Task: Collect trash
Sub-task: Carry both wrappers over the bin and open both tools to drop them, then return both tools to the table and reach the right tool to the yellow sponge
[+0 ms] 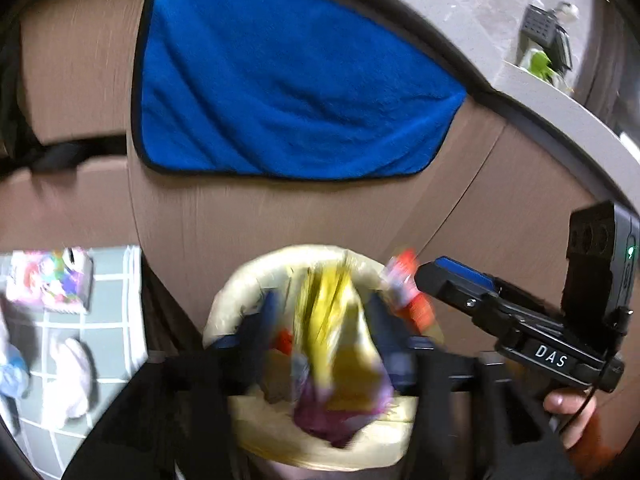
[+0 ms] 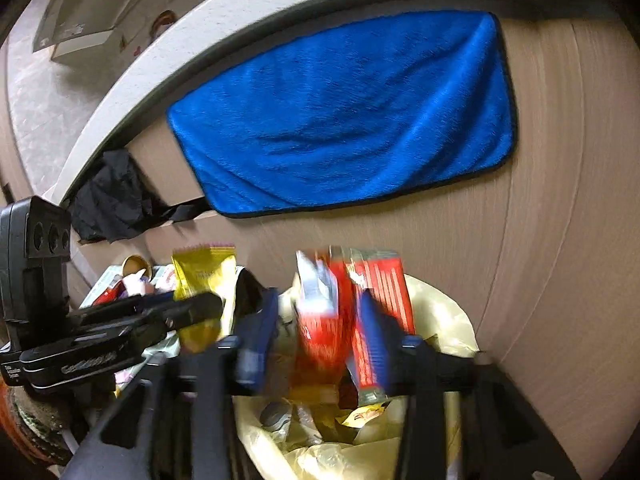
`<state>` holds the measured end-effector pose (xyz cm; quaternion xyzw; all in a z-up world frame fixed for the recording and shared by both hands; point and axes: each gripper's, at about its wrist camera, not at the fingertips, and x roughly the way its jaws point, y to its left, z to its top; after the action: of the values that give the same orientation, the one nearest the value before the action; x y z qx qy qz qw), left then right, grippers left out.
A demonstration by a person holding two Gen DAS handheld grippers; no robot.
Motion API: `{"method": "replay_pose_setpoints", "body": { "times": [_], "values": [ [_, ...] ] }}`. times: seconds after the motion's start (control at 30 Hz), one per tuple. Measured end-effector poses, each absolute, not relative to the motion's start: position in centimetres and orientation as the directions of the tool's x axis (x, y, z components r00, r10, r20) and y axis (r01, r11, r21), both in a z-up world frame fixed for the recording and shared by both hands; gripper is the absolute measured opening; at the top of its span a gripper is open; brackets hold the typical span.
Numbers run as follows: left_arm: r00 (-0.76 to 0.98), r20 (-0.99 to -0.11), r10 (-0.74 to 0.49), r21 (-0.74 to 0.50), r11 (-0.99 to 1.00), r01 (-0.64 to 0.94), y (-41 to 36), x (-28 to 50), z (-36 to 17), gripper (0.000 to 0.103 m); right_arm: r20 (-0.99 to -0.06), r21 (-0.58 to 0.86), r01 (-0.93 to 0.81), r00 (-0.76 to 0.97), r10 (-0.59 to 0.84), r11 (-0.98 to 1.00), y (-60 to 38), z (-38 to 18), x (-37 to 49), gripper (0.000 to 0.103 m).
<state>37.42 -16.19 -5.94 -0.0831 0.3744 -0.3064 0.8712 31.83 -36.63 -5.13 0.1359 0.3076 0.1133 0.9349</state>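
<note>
Left jaws clamp yellow wrapper (image 1: pixel 332 320), right jaws clamp red wrapper (image 2: pixel 320 320), above trash bag (image 2: pixel 452 320).

Both views: strong fisheye bend — counter edge (image 2: pixel 200 32) and cabinet front (image 1: pixel 280 216) curve hard, corners vignette to black. Light is even, indoor, moderately bright; soft shadow only under the counter lip. No real glare, slight sheen on the yellowish bin liner (image 2: pixel 452 320). Blue towel (image 1: pixel 288 92) is saturated and fairly sharp in both. Motion blur is heavy in the lower centre — yellow wrapper (image 1: pixel 340 328) smeared in the left view, red wrapper (image 2: pixel 320 320) smeared in the right. Tiled floor (image 1: pixel 112 320) in the left view is soft too.
</note>
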Motion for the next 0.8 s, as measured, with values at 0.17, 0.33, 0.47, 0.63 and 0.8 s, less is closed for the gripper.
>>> {"method": "replay_pose_setpoints", "body": {
  "times": [0.17,0.33,0.47,0.63,0.8],
  "values": [
    [0.569,-0.600,-0.562,-0.379,0.827,0.416,-14.1,37.4,-5.0,0.068,-0.533,0.337,-0.107,0.797,0.284,0.935,-37.1,-5.2,30.9,0.053],
    [0.664,-0.587,-0.463,-0.272,0.885,0.377,-9.6,34.8,-3.1,0.068,-0.545,0.285,-0.104,0.800,0.250,0.953,-36.1,-4.6,29.9,0.053],
    [0.727,-0.594,-0.345,-0.156,0.936,0.317,-5.6,32.0,-2.9,0.068,-0.529,0.278,-0.147,0.802,0.279,0.949,-34.1,-3.8,28.9,0.053],
    [0.771,-0.595,-0.227,-0.068,0.970,0.234,-0.3,27.9,-3.4,0.068,-0.519,0.281,-0.258,0.769,0.373,0.924,-29.3,-3.3,28.0,0.054],
    [0.774,-0.602,-0.198,-0.093,0.980,0.178,4.7,24.9,-4.2,0.068,-0.546,0.269,-0.393,0.690,0.476,0.879,-22.5,-3.7,27.3,0.054]
  ]
}}
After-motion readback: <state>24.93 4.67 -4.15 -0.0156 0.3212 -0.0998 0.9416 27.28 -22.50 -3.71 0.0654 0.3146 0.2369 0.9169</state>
